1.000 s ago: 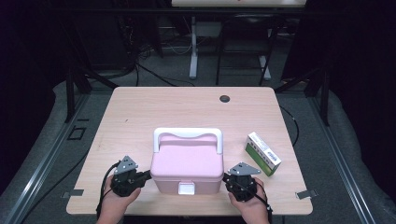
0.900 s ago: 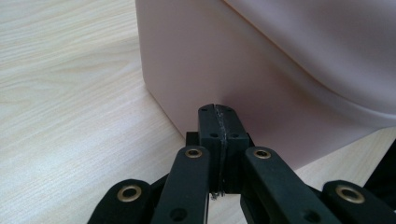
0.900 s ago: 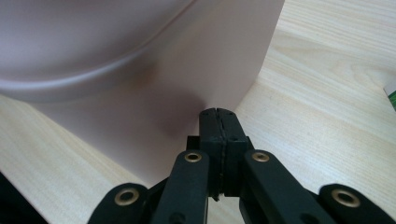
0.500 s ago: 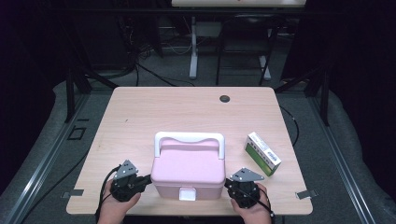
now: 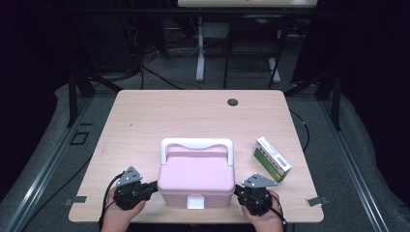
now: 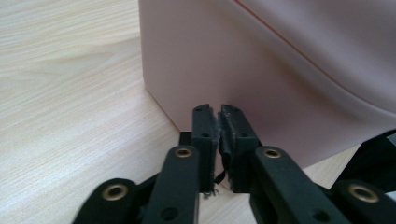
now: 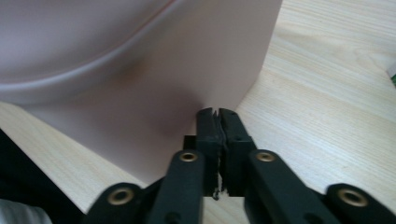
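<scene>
A pale wooden rectangular table (image 5: 193,116) stood on grey flooring, dark stands and cables behind it. Near its front edge sat a pink plastic lidded box (image 5: 197,176) with a white carrying handle (image 5: 197,145) and a white front latch (image 5: 195,201). Flanking the box, the left gripper (image 5: 151,186) and the right gripper (image 5: 238,192) each pressed against a side wall, jaws pressed together on nothing. A green-and-white cardboard carton (image 5: 272,158) lay just right of the box, apart from it. A small dark round grommet (image 5: 233,102) sat near the table's far edge.
</scene>
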